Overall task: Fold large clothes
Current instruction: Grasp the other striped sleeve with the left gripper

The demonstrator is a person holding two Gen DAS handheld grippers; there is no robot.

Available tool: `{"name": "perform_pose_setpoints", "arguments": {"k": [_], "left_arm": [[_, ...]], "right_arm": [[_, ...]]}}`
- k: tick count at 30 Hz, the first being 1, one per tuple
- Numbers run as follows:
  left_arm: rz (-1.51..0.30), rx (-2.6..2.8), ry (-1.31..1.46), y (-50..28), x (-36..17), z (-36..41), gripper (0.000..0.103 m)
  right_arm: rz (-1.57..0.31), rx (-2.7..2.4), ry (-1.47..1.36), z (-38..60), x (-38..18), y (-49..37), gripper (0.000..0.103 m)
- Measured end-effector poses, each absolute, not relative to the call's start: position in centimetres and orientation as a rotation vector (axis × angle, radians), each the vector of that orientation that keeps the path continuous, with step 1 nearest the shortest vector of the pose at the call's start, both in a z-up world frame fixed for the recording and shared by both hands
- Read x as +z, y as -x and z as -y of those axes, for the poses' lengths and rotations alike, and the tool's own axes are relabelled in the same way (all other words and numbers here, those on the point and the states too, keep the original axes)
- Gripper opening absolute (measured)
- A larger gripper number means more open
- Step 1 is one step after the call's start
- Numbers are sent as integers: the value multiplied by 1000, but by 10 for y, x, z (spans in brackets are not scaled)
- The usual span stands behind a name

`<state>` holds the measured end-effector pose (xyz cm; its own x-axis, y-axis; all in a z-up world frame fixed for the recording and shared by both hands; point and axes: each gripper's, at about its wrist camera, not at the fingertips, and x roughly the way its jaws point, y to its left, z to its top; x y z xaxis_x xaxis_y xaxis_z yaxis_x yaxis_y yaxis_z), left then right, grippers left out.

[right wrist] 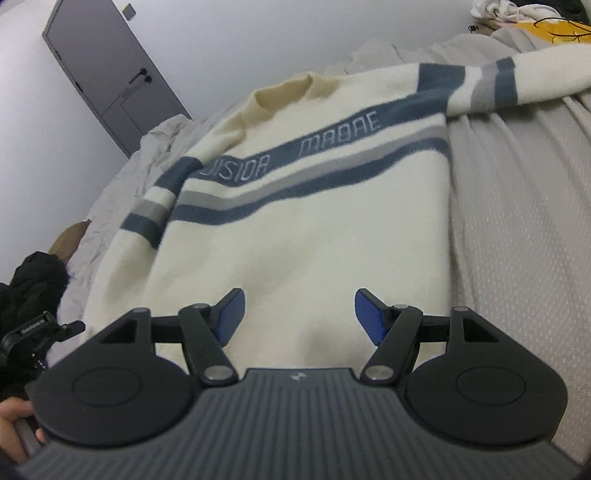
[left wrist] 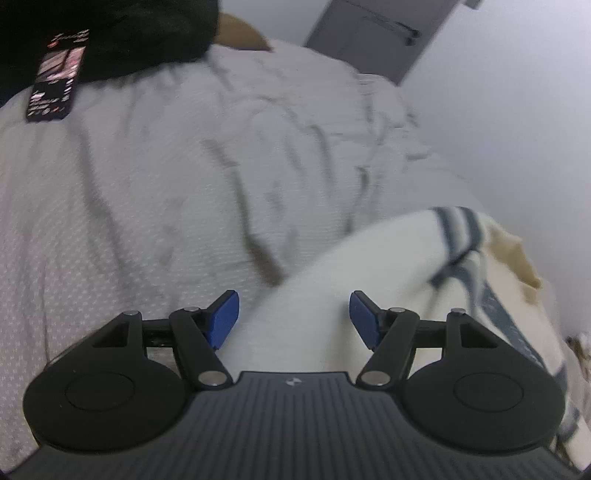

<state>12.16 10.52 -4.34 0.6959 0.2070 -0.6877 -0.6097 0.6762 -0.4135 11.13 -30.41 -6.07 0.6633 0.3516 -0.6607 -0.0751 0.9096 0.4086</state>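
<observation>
Nearest in the right wrist view, the right hand-held gripper [right wrist: 299, 314] has its jaws spread, nothing between the blue pads, poised over the lower body of the cream sweater [right wrist: 295, 229]. The left hand-held gripper [left wrist: 294, 315] is likewise spread and empty, above the sweater's left edge [left wrist: 369, 280], where cream knit meets the grey bedspread [left wrist: 147, 192]. The sweater lies face up and mostly flat on the bed, blue and grey stripes across the chest. Its right sleeve [right wrist: 517, 81] stretches out over open bedspread [right wrist: 517, 221]; its left sleeve [right wrist: 155, 214] lies folded in along the body. Farther left, black clothing [left wrist: 110, 33] sits at the bed's edge. Beyond are a grey door [right wrist: 110, 74] and a pale wall.
</observation>
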Motion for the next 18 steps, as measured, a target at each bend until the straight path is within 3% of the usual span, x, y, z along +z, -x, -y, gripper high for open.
{"name": "perform_pose_setpoints", "arguments": {"k": [6,11,13,18], "left_arm": [[-671,497,741,-124,-61,-108,70],[-651,467,763,-118,-60,-108,24],[-622,457,735,-113,-50,-103,18],[-534,431,647,-115,-1,-107,16]], "right_arm": [[-836,203,-331,302,-71,-117,68],[-845,165,-306,299,-79,-120,68],[-843,158,-291,299,-79,-119,68],[-818,138,-255,300,-76,-112,68]]}}
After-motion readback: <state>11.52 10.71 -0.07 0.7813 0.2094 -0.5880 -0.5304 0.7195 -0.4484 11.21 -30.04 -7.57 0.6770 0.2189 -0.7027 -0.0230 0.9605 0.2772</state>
